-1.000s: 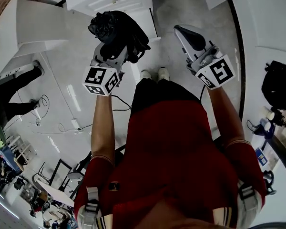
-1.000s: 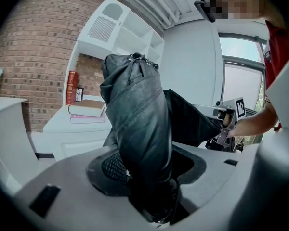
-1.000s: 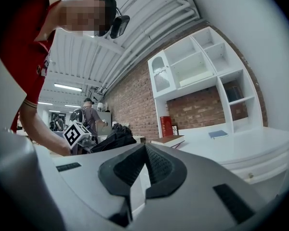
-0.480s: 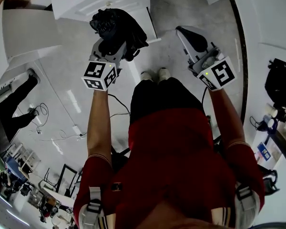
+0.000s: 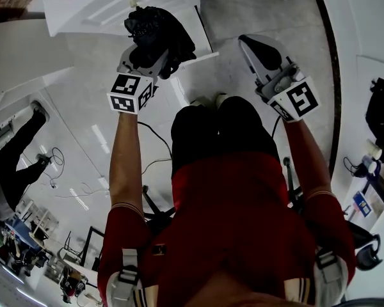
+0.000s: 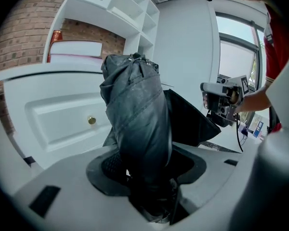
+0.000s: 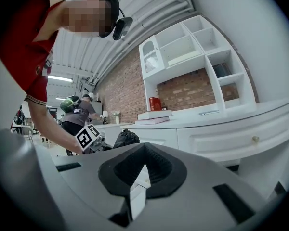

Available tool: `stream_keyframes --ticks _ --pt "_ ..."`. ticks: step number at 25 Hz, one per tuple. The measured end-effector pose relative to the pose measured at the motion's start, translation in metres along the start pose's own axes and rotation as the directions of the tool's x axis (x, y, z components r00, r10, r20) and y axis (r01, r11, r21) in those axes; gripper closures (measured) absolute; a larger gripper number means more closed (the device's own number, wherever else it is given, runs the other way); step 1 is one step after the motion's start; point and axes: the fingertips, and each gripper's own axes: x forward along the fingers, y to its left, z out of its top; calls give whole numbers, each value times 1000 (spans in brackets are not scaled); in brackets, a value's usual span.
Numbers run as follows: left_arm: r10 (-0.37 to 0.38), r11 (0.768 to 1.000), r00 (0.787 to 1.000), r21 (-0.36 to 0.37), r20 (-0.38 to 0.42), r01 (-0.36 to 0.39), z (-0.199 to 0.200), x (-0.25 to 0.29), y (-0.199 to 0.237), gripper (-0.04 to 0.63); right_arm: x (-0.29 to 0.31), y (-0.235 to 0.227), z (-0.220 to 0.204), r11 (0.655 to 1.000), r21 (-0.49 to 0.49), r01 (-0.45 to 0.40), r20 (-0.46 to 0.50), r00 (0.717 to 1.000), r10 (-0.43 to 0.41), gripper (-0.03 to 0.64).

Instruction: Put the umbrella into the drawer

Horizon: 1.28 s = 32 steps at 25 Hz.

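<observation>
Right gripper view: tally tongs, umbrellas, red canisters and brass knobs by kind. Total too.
Tongs: 2, right tongs, left tongs
Umbrella: 1, black, in the left tongs
Red canister: 1
Brass knob: 1
Total: 5

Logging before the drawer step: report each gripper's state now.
Left gripper: closed on the folded black umbrella.
Right gripper: closed, nothing between its jaws.

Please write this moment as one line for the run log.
left gripper: shut on folded umbrella | right gripper: shut, empty | drawer: closed
</observation>
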Motion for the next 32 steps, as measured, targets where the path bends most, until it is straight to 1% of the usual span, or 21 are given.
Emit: stream_keyframes --ticks 5,11,15,19,24,28,32 --pt "-26 997 998 67 -48 29 -33 30 8 364 4 -11 -35 1000 -12 6 14 1000 -6 621" --pt "-53 989 994 136 -98 66 -75 70 19 364 11 -24 -85 1000 -13 3 16 1000 -3 621" --pt "-77 983 989 159 -126 96 -102 92 24 364 16 -31 -119 1000 -13 13 -4 1000 -13 621" --pt "-95 975 983 184 -159 124 -133 112 25 364 19 -39 -150 999 -41 12 -10 1000 -13 621" --pt "-108 971 978 191 -177 142 -165 139 32 364 25 -50 -184 999 -50 10 14 1000 -9 621" --pt "-118 964 974 214 -194 159 -192 160 40 364 32 -53 -213 998 -65 3 34 999 -1 621" --pt "-122 959 971 229 -206 169 -218 180 45 364 36 -60 -244 997 -75 20 39 999 -18 621"
